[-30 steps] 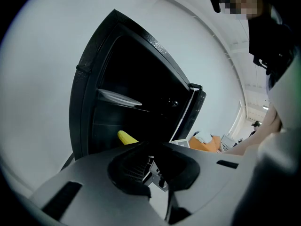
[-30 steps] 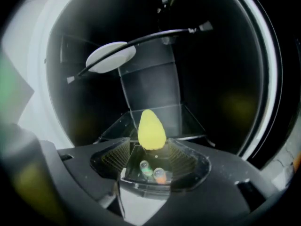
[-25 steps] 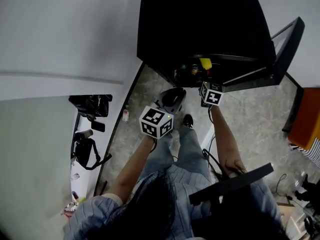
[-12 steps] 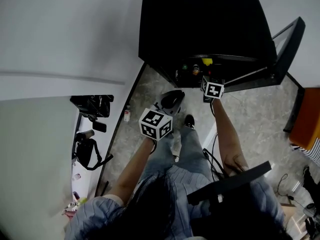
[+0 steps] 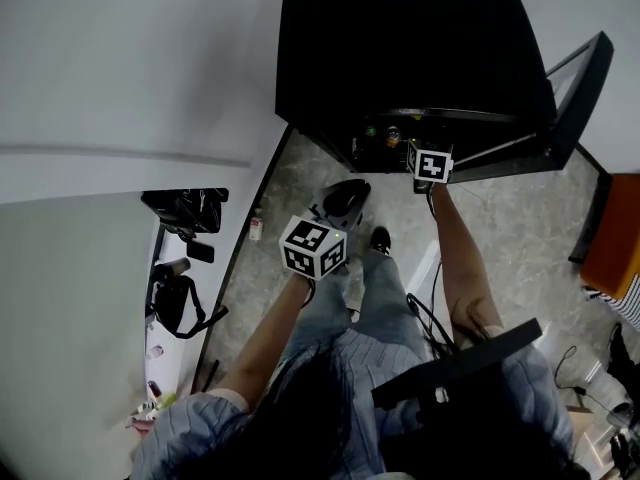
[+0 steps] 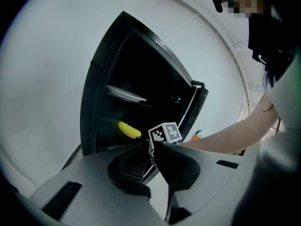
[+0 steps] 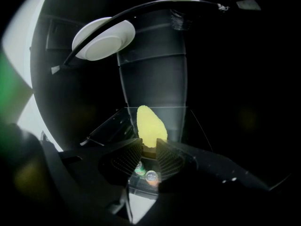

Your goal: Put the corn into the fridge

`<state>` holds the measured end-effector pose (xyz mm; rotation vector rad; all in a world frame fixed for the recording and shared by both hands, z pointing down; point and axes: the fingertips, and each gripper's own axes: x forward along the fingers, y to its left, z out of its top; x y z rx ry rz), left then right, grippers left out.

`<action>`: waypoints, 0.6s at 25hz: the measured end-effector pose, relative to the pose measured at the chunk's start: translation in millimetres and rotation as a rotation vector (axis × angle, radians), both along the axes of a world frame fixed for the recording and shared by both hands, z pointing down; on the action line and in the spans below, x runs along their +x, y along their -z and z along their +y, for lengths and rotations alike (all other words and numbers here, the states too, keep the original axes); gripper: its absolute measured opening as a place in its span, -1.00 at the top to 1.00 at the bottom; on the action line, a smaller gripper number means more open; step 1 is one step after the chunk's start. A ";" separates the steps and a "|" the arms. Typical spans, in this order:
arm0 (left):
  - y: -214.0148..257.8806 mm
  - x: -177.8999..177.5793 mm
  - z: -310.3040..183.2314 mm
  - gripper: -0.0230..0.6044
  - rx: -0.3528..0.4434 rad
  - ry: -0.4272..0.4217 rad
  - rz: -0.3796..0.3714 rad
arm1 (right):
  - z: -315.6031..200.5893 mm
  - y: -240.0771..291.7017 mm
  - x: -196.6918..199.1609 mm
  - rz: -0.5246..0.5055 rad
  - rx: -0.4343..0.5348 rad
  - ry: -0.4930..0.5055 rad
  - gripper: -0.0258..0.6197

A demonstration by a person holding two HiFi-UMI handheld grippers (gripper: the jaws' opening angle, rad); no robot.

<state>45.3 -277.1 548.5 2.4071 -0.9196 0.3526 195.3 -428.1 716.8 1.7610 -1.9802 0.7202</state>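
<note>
The yellow corn [image 7: 150,126] stands between the pads of my right gripper [image 7: 149,152], inside the dark open fridge [image 5: 400,38] and above a glass shelf [image 7: 188,121]. The jaws have just been closing, and they are shut on the corn's lower end. In the left gripper view the corn [image 6: 129,130] shows inside the fridge, beside the right gripper's marker cube [image 6: 165,133]. That cube [image 5: 430,163] hides the corn in the head view. My left gripper [image 6: 151,147] is shut and holds nothing, well back from the fridge over the person's legs [image 5: 345,196].
A white plate [image 7: 104,39] lies on an upper rack in the fridge. Two small cans [image 7: 146,173] stand low in the fridge below the jaws. The fridge door [image 5: 570,88] hangs open to the right. An orange seat [image 5: 615,238] is at the far right, and bags [image 5: 180,213] at the left.
My right gripper has moved further toward the fridge opening with the corn, which no longer shows in the head view. The left gripper has stayed in place.
</note>
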 end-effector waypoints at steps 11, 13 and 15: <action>7.2 -8.3 4.3 0.79 0.006 -0.001 0.005 | 33.7 31.3 0.2 -0.115 0.070 -0.046 0.67; 11.7 -9.5 6.3 0.79 0.012 -0.009 0.010 | 47.0 38.6 -2.5 -0.154 0.075 -0.063 0.69; 16.9 -11.6 9.2 0.79 0.019 -0.020 0.016 | 59.9 52.0 -8.6 -0.186 0.094 -0.066 0.74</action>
